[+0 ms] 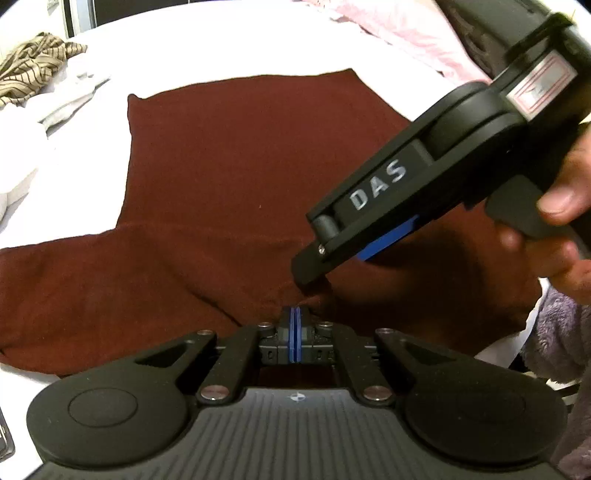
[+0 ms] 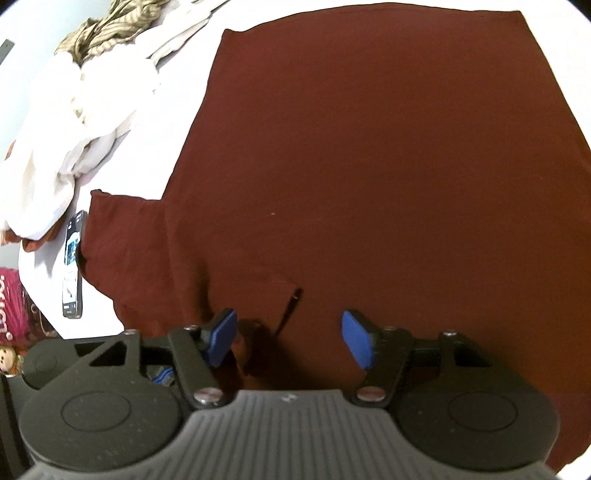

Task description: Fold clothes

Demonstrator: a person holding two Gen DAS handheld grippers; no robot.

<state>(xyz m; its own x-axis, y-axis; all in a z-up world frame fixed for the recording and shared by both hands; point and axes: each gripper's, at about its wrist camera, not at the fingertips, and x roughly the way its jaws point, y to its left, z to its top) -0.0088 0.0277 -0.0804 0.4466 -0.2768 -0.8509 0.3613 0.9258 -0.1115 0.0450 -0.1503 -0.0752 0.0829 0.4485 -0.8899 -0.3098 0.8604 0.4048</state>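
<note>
While maroon knit shirt lies flat, right gripper gapes

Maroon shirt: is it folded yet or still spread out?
Mostly spread. The maroon shirt lies flat on the white bed, one sleeve out to the side; the far side is out of view. Only the near edge is bunched.

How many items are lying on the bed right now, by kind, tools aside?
Maroon t-shirt, spread flat: 1
Striped brown garment, crumpled: 1
White clothes heap: 1 heap; pieces inside cannot be told apart
Phone, beside the shirt's sleeve: 1
Total: 4
</note>
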